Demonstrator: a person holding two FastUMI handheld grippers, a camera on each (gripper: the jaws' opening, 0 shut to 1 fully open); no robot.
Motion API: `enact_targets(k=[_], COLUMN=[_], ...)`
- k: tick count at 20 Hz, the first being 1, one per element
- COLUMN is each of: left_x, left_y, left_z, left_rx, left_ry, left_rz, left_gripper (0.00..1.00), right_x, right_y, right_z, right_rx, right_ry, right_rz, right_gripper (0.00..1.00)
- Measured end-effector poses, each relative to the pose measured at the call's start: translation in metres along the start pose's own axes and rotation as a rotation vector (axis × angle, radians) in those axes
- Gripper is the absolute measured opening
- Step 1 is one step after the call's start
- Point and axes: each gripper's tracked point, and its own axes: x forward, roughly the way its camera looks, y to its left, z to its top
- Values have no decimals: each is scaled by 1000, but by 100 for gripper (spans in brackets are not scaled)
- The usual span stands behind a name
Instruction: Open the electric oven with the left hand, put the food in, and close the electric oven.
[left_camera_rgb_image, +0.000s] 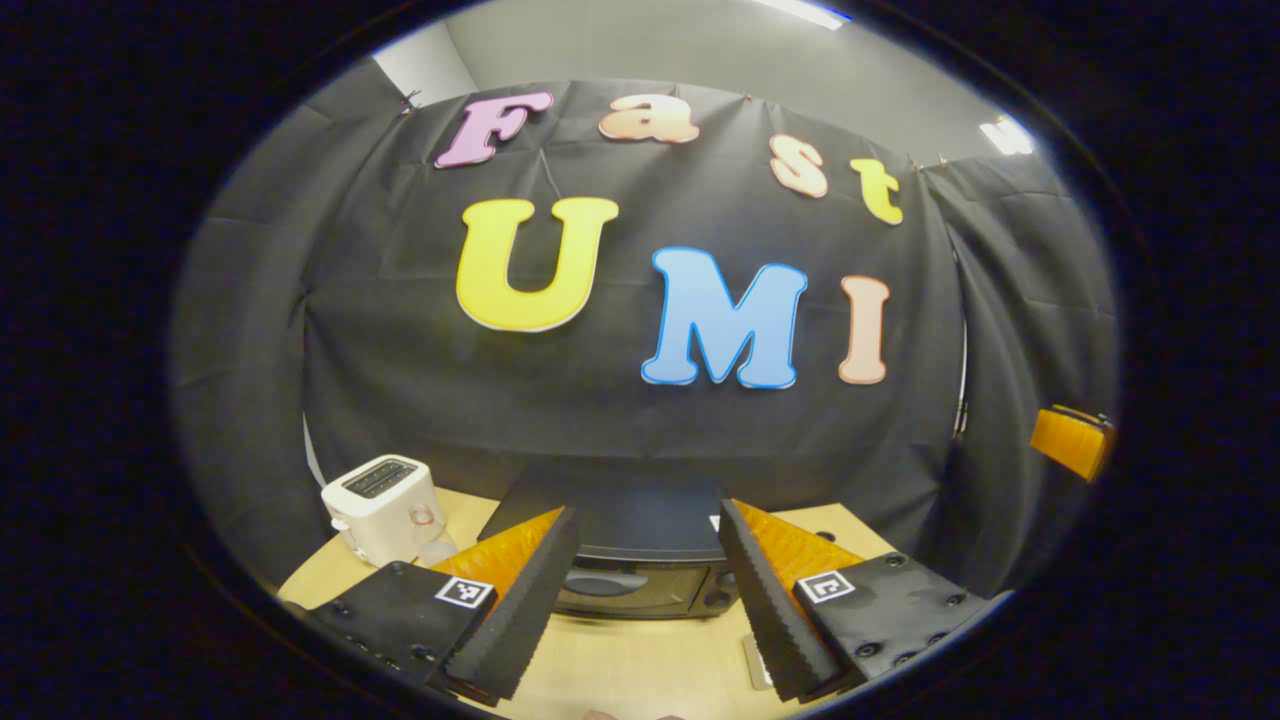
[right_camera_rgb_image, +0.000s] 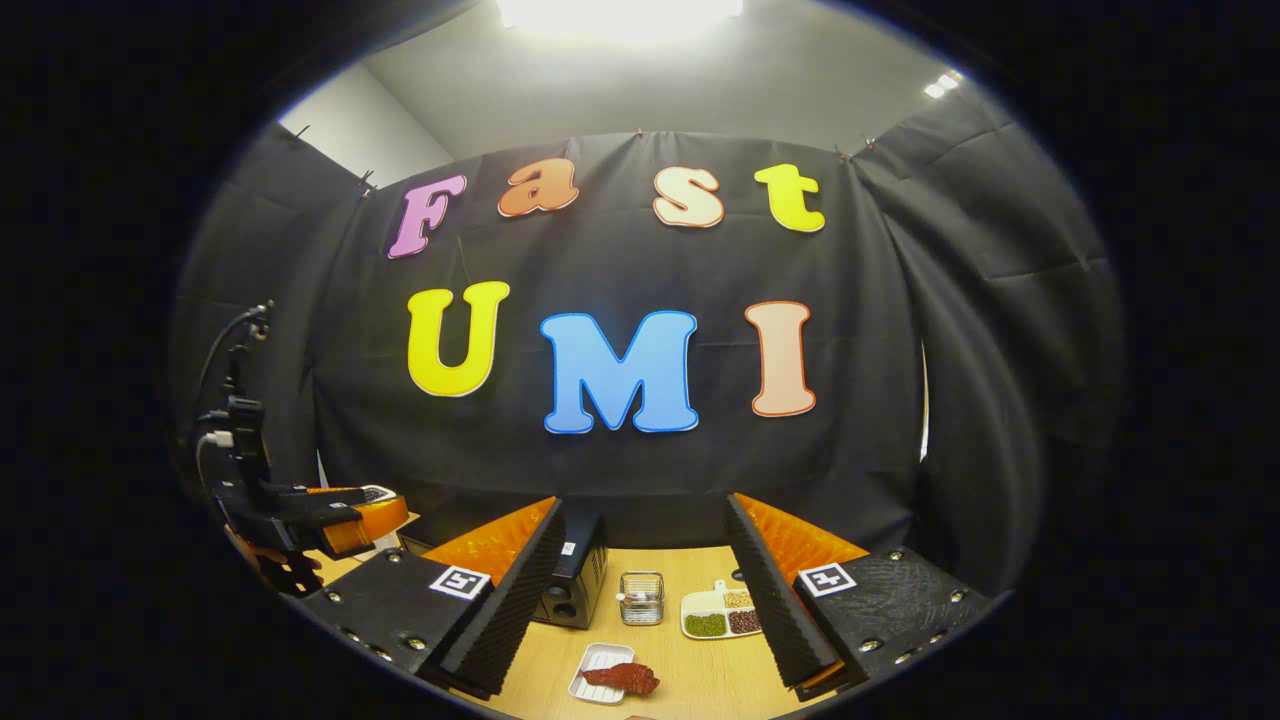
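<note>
The black electric oven stands on the wooden table, its door shut, straight ahead between the fingers of my left gripper, which is open and held above and short of it. In the right gripper view the oven's side shows at left. A reddish piece of food lies on a small white tray near the table's front. My right gripper is open, well above the table, with nothing between its fingers. The left gripper and the hand holding it appear at the far left of the right gripper view.
A white toaster stands left of the oven. A small wire basket and a divided white plate with beans and grains sit behind the food tray. The right gripper shows at the right edge of the left gripper view.
</note>
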Motion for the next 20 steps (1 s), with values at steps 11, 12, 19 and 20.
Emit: enact_targets(k=[11,12,19,20], left_x=[113,120,149,152], left_y=[34,33,43,44], left_z=[-102,-107,-142,-141], left_rx=[32,35,91,109], left_ry=[215,226,297,285], left_rz=[22,20,47,50], left_gripper=[99,99,99,95], right_x=[10,9,4,3], right_y=[-21,-23,-29,-29], right_z=[-28,-29,-32,-32], right_rx=[-29,-34,-52,-52], right_ry=[92,100,116,119], right_rz=[-73,-80,-104,-105], right_gripper=[96,96,96,96])
